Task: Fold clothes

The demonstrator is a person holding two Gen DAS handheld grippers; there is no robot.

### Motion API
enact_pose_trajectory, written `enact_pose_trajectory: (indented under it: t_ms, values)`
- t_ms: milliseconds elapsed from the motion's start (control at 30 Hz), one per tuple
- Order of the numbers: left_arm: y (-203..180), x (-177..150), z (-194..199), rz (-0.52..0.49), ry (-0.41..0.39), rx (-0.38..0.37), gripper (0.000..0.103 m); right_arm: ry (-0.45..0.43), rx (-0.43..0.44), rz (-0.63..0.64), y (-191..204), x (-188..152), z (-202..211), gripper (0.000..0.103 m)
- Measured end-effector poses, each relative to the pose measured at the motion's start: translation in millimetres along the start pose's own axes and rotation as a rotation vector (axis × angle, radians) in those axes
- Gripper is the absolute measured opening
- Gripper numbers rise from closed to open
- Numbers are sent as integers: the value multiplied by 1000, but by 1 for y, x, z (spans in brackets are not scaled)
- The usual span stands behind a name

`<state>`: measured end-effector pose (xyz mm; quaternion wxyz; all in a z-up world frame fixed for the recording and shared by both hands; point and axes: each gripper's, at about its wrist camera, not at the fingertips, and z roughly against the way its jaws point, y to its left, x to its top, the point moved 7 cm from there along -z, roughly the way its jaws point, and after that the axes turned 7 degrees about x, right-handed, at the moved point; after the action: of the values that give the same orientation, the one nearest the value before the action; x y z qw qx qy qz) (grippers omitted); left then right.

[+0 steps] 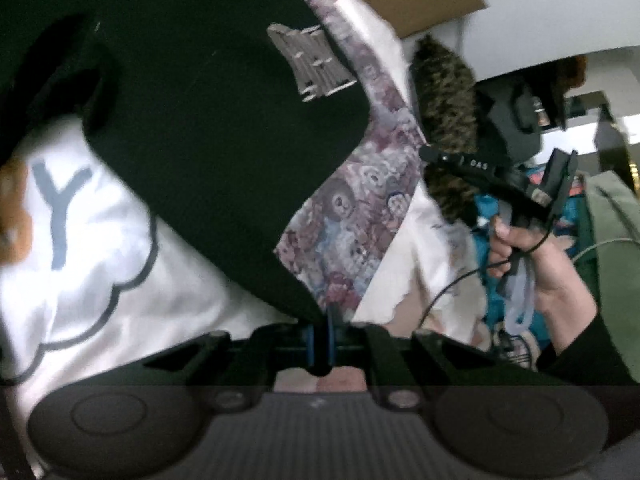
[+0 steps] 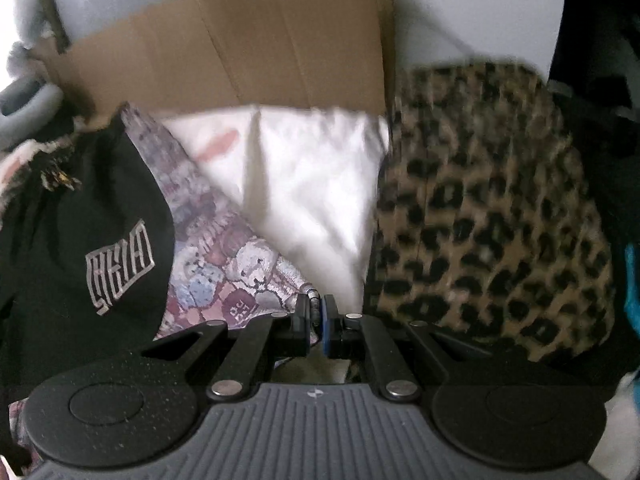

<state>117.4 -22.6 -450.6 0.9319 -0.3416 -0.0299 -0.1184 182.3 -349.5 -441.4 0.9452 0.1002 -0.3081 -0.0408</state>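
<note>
A black garment (image 1: 208,128) with a grey logo (image 1: 310,62) hangs across the left wrist view, over a bear-print cloth (image 1: 352,216). My left gripper (image 1: 326,334) is shut where the black garment's lower corner and the bear-print edge meet. In the right wrist view my right gripper (image 2: 316,314) is shut on a corner of the bear-print cloth (image 2: 236,264), with the black garment (image 2: 80,248) to its left. The left wrist view also shows the right gripper (image 1: 428,155) from the side, held by a hand (image 1: 536,264).
A white cloth (image 1: 92,264) with a grey letter lies at the left. Behind are white fabric (image 2: 308,184), a cardboard box (image 2: 248,48) and a leopard-print item (image 2: 488,216) at the right. Teal clothing (image 1: 488,216) and a green sleeve (image 1: 612,264) are near the hand.
</note>
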Motion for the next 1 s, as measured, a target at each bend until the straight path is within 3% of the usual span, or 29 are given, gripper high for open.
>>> enact_pose_trajectory:
  t_ms: [167,300,467,667,933,1000]
  values:
    - [7,-2,-6,2,14,34,6,36,31,-92,-8,-14,-16,9]
    - [9,-3,-3,-14,15,40,6,-6,79,-141,-11,-12,-8,41]
    - [9,-4,-2,-10,13,45,6,-55,107,-196,-20,-6,-3,41]
    - [9,-3,-4,-16,18,52,6,6,81,-215,-26,-16,-27,38]
    - [8,-3,-2,-20,20,44,6,56,50,-133,-16,-15,-22,17]
    - [8,-3,0,-21,18,40,6,59,47,-117,-13,-15,-20,8]
